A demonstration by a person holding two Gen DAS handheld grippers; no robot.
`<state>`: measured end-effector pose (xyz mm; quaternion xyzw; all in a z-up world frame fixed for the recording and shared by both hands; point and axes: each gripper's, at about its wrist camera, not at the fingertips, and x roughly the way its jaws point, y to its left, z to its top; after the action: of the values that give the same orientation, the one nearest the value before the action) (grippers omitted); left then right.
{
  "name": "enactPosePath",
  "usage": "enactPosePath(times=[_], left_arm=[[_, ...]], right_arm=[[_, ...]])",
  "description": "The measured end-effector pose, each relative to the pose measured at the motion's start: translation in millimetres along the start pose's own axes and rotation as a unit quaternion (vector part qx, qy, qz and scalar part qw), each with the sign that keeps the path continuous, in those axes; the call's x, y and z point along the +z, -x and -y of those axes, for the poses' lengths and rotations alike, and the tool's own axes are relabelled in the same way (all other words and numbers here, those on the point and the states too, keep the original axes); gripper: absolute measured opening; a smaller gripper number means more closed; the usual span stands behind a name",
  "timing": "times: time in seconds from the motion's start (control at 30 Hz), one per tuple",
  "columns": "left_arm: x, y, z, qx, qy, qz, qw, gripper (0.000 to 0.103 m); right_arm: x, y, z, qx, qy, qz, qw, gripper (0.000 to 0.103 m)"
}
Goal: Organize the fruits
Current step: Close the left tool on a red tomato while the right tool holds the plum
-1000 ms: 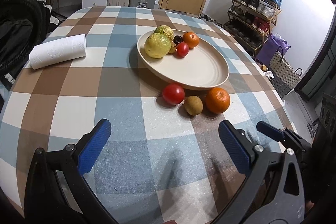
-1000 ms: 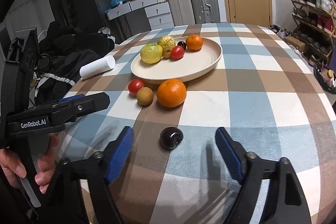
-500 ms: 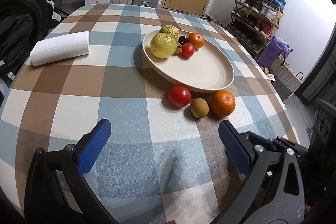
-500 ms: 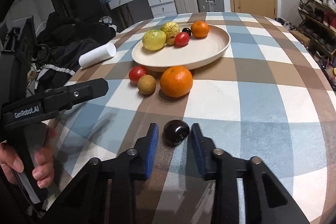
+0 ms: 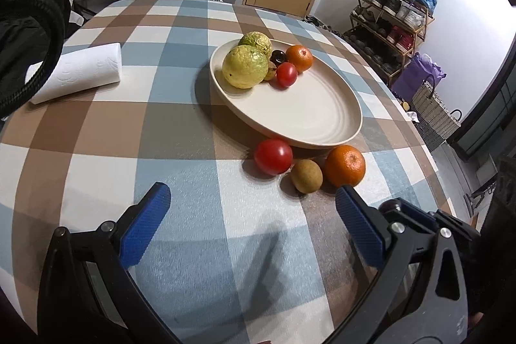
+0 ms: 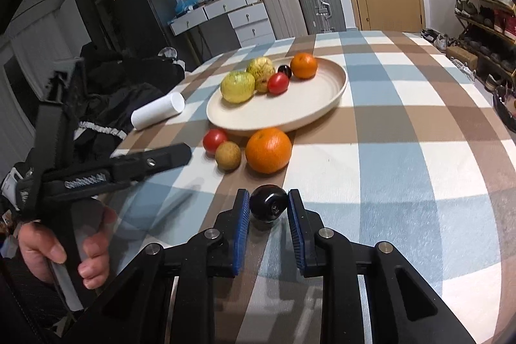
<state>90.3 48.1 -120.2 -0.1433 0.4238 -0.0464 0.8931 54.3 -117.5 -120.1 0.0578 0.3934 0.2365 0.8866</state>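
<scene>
My right gripper is shut on a small dark round fruit near the table's front. Just beyond it lie an orange, a small brown fruit and a red tomato on the checked cloth. Behind them a cream plate holds two yellow-green fruits, a tomato, a dark fruit and an orange. My left gripper hangs open over the cloth, short of the tomato, brown fruit and orange by the plate.
A white paper roll lies left of the plate. Black bags are heaped off the table's left side. A person's hand holds the left gripper's handle. Suitcases, drawers and a shoe rack stand beyond the table.
My right gripper moved forward and closed its fingers on the dark fruit, which lay free between open fingers a second ago. The left gripper stayed open and shifted slightly.
</scene>
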Motion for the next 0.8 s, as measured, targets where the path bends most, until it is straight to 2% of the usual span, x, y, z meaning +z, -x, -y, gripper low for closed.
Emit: enactPosePath(times=[0.07,0.17,0.27,0.43,0.6,0.8], left_arm=[[5,-5,-4,-0.01,0.009,-0.001,0.9999,0.102],[13,-12,-14,-0.046,0.031,-0.005,0.9984,0.102],[20,-19,-23,-0.07,0.049,-0.012,0.9963,0.097],[28,-31,-26,-0.092,0.046,-0.024,0.9944,0.082],[31,-43,-21,-0.111,0.027,-0.042,0.9925,0.061],[34,-52,-21,-0.127,0.024,-0.05,0.9903,0.044]], right_arm=[[4,1,0,0.003,0.002,0.004,1.0,0.024],[8,1,0,0.004,0.004,0.006,1.0,0.024],[12,0,2,0.006,0.001,0.006,1.0,0.024],[18,-3,6,0.007,-0.004,0.007,1.0,0.024],[22,-8,7,0.01,-0.01,0.004,1.0,0.024],[23,-14,6,0.013,-0.01,-0.003,1.0,0.024]])
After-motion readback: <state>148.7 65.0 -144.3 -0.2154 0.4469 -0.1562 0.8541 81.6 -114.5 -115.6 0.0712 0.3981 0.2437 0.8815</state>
